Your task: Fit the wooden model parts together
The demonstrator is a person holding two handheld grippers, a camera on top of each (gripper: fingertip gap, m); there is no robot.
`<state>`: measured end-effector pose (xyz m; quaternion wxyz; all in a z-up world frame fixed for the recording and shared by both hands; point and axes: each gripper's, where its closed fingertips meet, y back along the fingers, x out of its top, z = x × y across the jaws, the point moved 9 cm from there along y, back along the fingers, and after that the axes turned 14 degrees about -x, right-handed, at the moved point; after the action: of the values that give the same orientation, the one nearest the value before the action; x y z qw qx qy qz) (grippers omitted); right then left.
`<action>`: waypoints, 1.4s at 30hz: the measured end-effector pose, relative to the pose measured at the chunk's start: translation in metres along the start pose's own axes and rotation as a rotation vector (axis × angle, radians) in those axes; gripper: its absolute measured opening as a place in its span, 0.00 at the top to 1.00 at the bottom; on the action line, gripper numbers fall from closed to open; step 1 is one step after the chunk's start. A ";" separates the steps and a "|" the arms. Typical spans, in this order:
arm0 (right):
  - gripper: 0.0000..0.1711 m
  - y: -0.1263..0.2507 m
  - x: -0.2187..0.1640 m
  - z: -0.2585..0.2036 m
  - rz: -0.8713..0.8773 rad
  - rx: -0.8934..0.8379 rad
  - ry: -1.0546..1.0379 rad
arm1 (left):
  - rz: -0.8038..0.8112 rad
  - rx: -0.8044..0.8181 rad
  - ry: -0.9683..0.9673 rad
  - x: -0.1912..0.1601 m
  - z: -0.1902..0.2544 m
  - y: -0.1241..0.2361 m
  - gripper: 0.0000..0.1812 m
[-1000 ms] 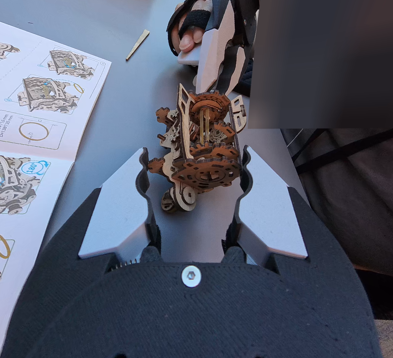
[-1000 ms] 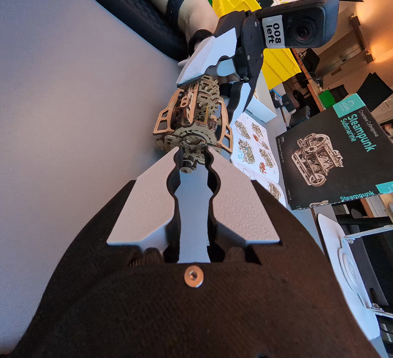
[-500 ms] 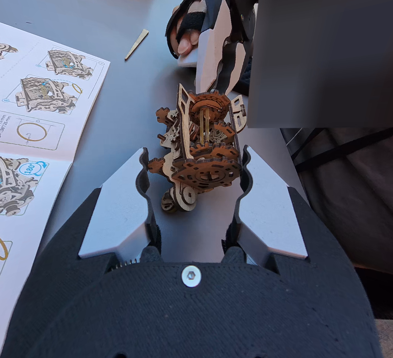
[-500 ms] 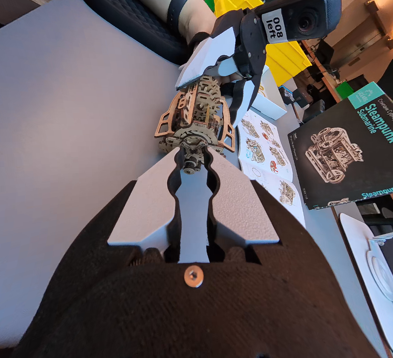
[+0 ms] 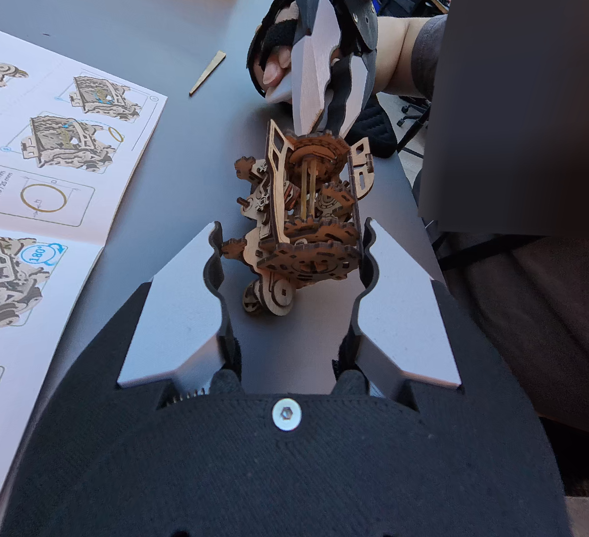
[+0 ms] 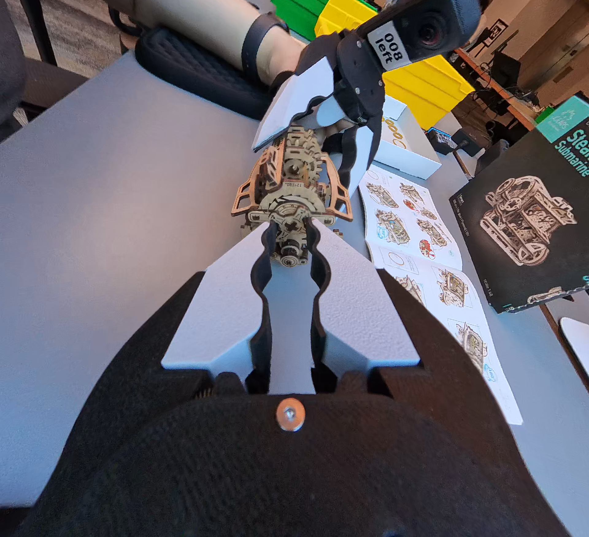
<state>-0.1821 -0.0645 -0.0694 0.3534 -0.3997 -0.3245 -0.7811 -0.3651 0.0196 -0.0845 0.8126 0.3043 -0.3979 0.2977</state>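
The wooden model [image 5: 306, 222], a gear-filled brown and tan assembly, hangs just above the grey table [image 5: 153, 43]. My left gripper [image 5: 291, 234] is closed around its near end, with a finger touching each side. In the right wrist view the left gripper [image 6: 302, 167] straddles the far half of the model [image 6: 287, 190]. My right gripper [image 6: 290, 234] is shut on the small round hub [image 6: 290, 254] that sticks out of the model's end. In the left wrist view the right gripper [image 5: 325, 132] comes down onto the model's far end, held by a hand.
An open instruction booklet [image 5: 63, 155] lies left of the model and also shows in the right wrist view [image 6: 414, 250]. A thin wooden sliver [image 5: 207, 72] lies behind it. A black kit box [image 6: 526, 218], a white box [image 6: 404, 145], yellow bins [image 6: 414, 85] and a black arm pad [image 6: 197, 75] are nearby. The table edge [image 5: 414, 209] is close on the right. Some 5 cm of space lies between my two pairs of fingers.
The right gripper has tilted more upright over the model's far end while keeping its grip on the hub. The model stays in the left gripper, which has barely moved.
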 end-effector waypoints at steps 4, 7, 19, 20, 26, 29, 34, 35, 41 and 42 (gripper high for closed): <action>0.90 -0.002 -0.005 -0.003 -0.033 0.000 0.094 | 0.031 -0.004 0.081 0.000 -0.004 0.001 0.52; 0.87 -0.003 -0.006 -0.003 -0.039 -0.014 0.113 | 0.044 0.034 0.045 0.002 -0.004 0.002 0.52; 0.87 -0.004 -0.003 -0.005 -0.033 -0.023 0.120 | -0.049 0.088 -0.181 0.006 0.015 -0.010 0.65; 0.87 -0.004 -0.003 -0.004 -0.035 -0.018 0.108 | -0.049 0.090 -0.183 0.005 0.015 -0.010 0.65; 0.88 -0.004 -0.003 -0.001 -0.036 0.044 0.003 | -0.058 0.098 -0.208 0.004 0.017 -0.011 0.65; 0.88 -0.004 -0.004 0.000 -0.039 0.055 -0.025 | -0.051 0.088 -0.202 0.004 0.016 -0.011 0.65; 0.88 -0.005 -0.005 0.004 -0.044 0.095 -0.111 | -0.052 0.079 -0.202 0.005 0.015 -0.010 0.65; 0.88 -0.005 -0.006 0.005 -0.044 0.102 -0.126 | -0.052 0.078 -0.204 0.005 0.015 -0.010 0.65; 0.81 0.000 -0.005 0.004 -0.023 0.031 -0.037 | -0.037 0.063 -0.187 0.004 0.014 -0.010 0.65; 0.80 0.002 -0.005 0.004 -0.018 0.020 -0.004 | -0.036 0.058 -0.186 0.004 0.014 -0.010 0.65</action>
<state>-0.1761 -0.0606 -0.0715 0.3495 -0.3947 -0.3364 -0.7803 -0.3629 0.0040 -0.0768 0.7681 0.3613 -0.4574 0.2652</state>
